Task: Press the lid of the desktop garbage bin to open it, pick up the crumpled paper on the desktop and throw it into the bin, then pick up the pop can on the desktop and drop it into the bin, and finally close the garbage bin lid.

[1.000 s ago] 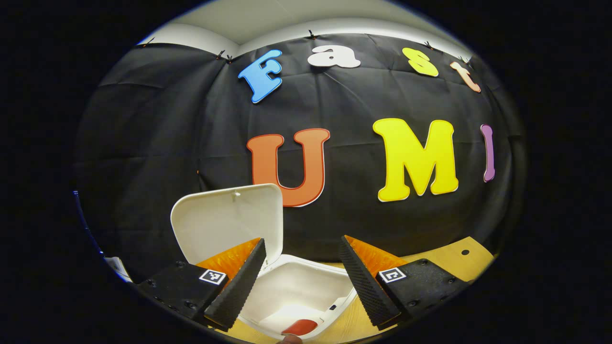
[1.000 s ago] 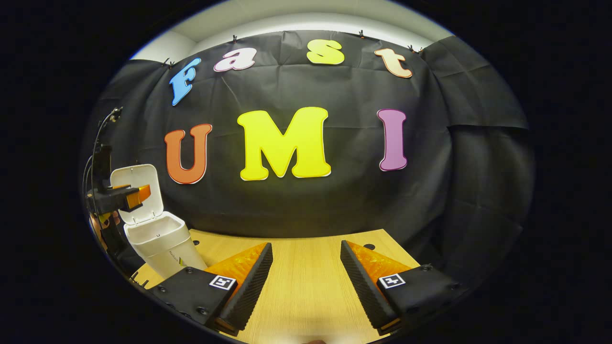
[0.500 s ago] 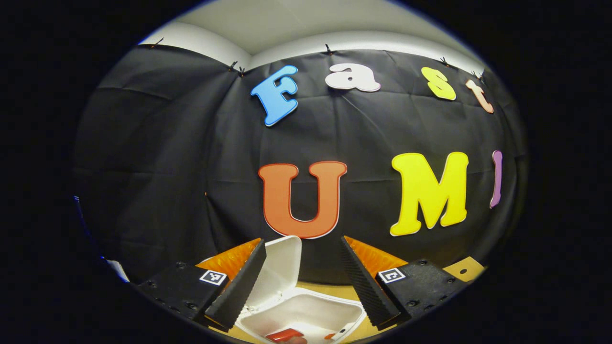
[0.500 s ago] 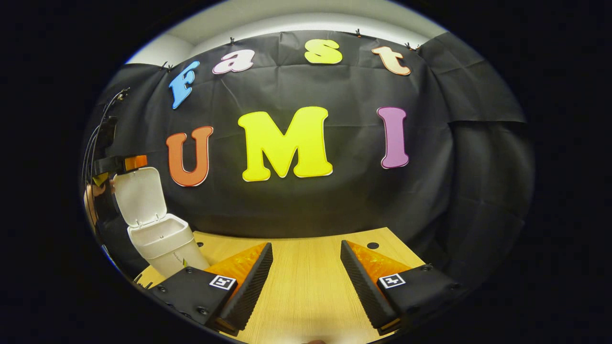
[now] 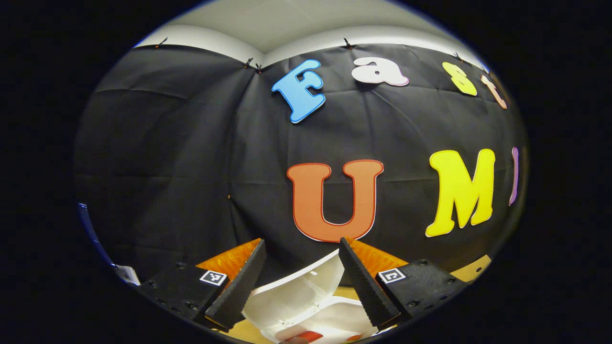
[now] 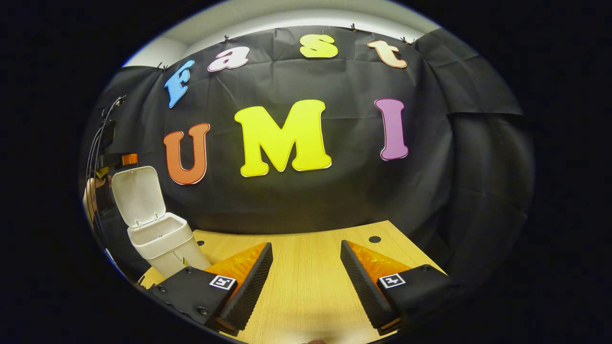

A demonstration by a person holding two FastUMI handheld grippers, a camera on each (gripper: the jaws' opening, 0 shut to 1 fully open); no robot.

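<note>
White plastic bin (image 6: 165,243) stands on the wooden tabletop (image 6: 306,282) at its far left, seen from the right gripper view, close to the black cloth wall (image 6: 430,181). Lid (image 6: 136,193) is up, hinged at the far side, leaning back nearly upright.

Left tool (image 5: 301,282) sits above the bin, its two fingers spread wide, nothing between them. In the left gripper view the lid (image 5: 299,291) shows just beyond and between the fingers, inner face toward the camera, with the bin's open mouth (image 5: 334,317) below it. Something red (image 5: 306,336) lies inside the bin at the bottom edge of the view (too little shows to tell what it is).

From the right gripper view the left tool (image 6: 119,160) shows far off, just above the lid's top edge; touching or not, cannot tell. A hand (image 6: 91,200) shows behind it.

Right tool (image 6: 306,282) hangs over bare tabletop, well right of the bin, fingers spread, holding nothing. A dark round hole (image 6: 374,239) marks the tabletop's far edge.
</note>
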